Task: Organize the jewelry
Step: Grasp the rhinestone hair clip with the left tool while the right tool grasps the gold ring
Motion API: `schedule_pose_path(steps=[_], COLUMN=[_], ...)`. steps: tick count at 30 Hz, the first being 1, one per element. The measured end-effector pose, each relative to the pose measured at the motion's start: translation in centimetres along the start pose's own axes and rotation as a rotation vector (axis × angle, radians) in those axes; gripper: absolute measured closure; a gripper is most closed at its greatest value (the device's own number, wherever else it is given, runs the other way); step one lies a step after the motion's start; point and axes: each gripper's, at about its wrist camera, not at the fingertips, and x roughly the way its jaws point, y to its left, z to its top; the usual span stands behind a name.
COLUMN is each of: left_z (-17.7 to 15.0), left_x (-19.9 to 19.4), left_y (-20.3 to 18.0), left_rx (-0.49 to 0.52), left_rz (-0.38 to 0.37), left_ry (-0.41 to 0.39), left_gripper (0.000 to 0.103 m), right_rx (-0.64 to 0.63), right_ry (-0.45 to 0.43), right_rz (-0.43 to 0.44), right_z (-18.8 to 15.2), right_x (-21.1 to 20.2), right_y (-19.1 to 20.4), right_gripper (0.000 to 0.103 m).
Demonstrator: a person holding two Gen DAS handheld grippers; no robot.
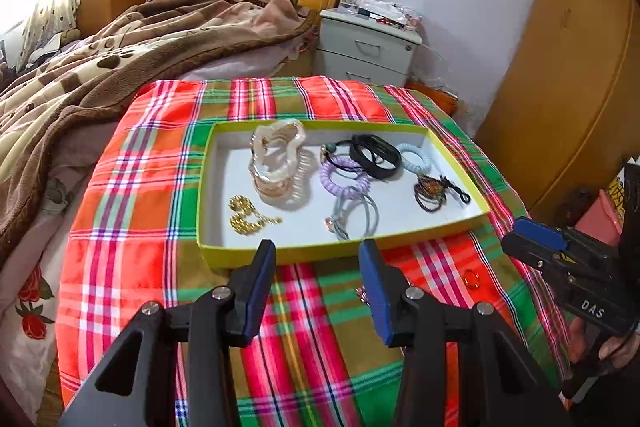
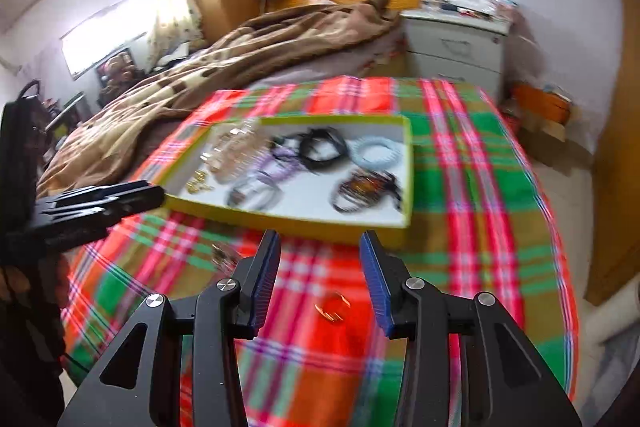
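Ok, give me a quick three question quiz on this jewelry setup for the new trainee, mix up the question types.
1. True or false: the gold ring already lies inside the tray.
2. Which item sits in the tray's near left corner? A) gold chain B) purple hair tie C) black band
3. Fill in: the ring lies on the plaid ___, in front of the right tongs.

Key: 1 false, it lies on the cloth outside the tray. 2 A. 3 cloth.
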Motion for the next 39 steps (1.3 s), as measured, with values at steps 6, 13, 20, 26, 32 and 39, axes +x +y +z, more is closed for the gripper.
schedule_pose_path(steps=[6, 13, 20, 26, 32, 39], left_z=[-1.2, -1.8, -2.1, -2.0, -2.1, -2.0], left_x=[0.3, 0.6, 1.0, 1.4, 1.7, 1.9], left_y=[-0.5, -0.4, 0.0, -0.2, -0.2, -0.2], left_rx=[0.000, -0.012, -0.022, -0.023, -0.028, -0.029], left_rz=[-0.020, -0.020, -0.012, -0.014, -0.012, -0.002], left_ry=[0.023, 0.040, 0.056, 0.063, 0.074, 0.080], left_gripper=[0.058, 0.058, 0.058, 0.058, 0.058, 0.058], right_rx=[0.026, 0.009, -0.043, -0.088, -0.121, -0.123], right_ry=[0.059, 0.116, 0.135, 0.147, 0.153, 0.152], right_rz=[-0.036, -0.004, -0.023, -0.075, -0.127, -0.130], right_z=[-2.4, -3.4, -3.3, -3.3, -3.4, -3.6], right_x=[0.8, 2.4, 3.5, 4.0, 4.2, 3.9], right_y=[-1.7, -1.3, -0.3, 0.5, 1.4, 1.6], right_gripper=[0.060, 0.060, 0.060, 0.060, 0.060, 0.066])
